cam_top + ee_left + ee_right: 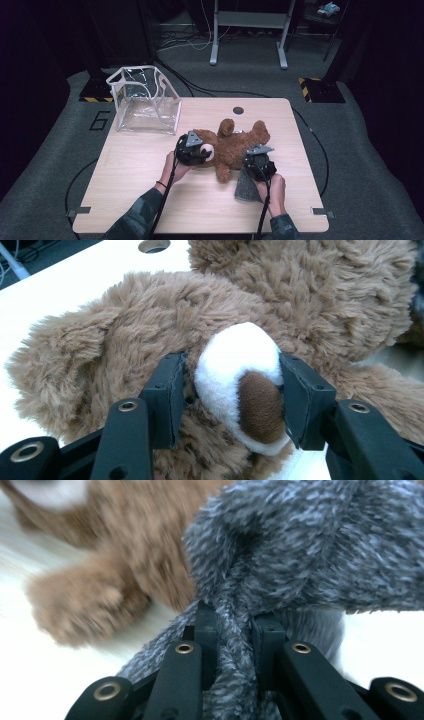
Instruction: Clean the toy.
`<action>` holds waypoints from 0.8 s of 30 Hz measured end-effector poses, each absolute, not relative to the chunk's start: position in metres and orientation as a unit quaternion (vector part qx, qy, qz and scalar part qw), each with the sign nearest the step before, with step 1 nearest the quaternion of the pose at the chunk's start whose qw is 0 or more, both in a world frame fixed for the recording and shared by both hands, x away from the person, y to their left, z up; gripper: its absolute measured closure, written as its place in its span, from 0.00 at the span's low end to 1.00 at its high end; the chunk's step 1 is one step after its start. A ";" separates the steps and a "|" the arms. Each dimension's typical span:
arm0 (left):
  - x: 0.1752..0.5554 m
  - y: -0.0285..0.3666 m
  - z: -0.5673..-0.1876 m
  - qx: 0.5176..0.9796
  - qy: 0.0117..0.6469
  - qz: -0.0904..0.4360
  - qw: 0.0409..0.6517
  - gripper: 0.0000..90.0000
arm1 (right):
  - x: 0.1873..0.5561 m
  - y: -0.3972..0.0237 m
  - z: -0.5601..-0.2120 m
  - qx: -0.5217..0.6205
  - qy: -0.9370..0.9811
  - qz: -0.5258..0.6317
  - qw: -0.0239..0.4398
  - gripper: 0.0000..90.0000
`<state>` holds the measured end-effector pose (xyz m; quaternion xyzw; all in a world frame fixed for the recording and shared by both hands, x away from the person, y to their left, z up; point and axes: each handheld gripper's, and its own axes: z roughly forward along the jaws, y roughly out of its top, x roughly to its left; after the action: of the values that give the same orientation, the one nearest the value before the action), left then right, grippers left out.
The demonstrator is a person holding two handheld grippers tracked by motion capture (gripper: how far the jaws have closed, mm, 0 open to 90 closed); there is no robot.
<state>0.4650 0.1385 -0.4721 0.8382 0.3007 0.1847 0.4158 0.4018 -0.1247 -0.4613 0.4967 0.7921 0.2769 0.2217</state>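
A brown teddy bear [232, 145] lies in the middle of the light wooden table [150, 165], with its head toward the person's left side. The left claw [232, 395] is closed on the white snout [235, 365] of the bear, and both pads press into the plush at the two sides of the dark nose. The right claw [235, 630] is almost closed and pinches a fold of a grey fuzzy cloth [310, 555], which bunches up above the jaws. In the high view this cloth [246, 189] rests on the table just beside the bear's lower leg, under the right claw [259, 167]. A clear plastic bag [147, 102] with white edges stands open at the far left corner of the table, well apart from the bear.
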 end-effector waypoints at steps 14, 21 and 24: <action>0.467 0.139 -0.471 0.840 0.302 0.178 0.415 0.54 | 0.376 -0.166 -0.458 0.528 0.770 0.264 0.241 0.86; 0.467 0.139 -0.471 0.841 0.302 0.178 0.412 0.54 | 0.394 -0.120 -0.449 0.489 0.787 0.283 0.246 0.86; 0.467 0.139 -0.471 0.841 0.301 0.177 0.414 0.54 | 0.397 -0.120 -0.463 0.493 0.792 0.258 0.251 0.87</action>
<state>0.4669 0.1390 -0.4710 0.8406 0.3009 0.1769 0.4141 0.3968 -0.1204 -0.4628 0.4927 0.7924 0.2576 0.2510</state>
